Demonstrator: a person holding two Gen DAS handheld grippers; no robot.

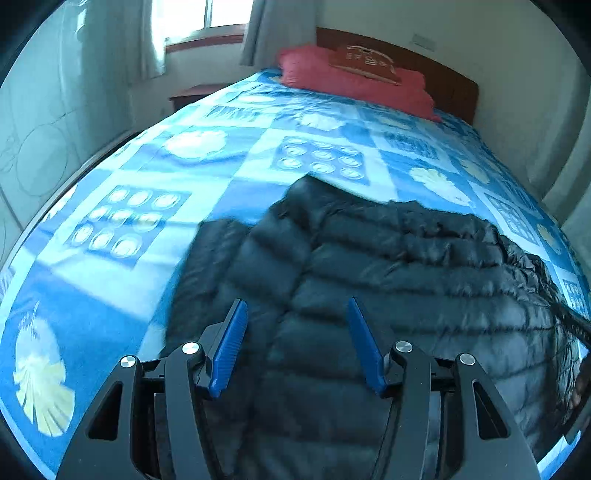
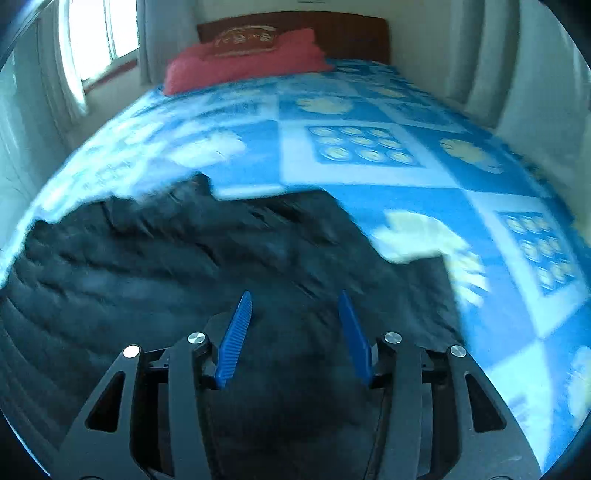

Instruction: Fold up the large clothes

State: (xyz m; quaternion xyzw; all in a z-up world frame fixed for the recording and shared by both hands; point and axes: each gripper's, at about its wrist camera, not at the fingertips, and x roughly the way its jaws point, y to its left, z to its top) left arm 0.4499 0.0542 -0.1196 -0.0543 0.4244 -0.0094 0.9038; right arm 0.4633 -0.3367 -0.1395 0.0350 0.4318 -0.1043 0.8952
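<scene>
Trouble may come if my spread, empty jaws grab too much of the puffy black jacket (image 1: 369, 277) and bunch it on the bed (image 1: 221, 177).

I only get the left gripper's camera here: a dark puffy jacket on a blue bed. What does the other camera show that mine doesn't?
Observer: The right gripper, open, with nothing between its blue fingers, above the jacket.
Operator: Does the jacket's right side look quilted too?
Observer: Less so; near that gripper it looks smooth, though the picture is blurred.
Operator: Anything beyond the bed on that side?
Observer: Pale panels along the wall, right of the headboard.
</scene>
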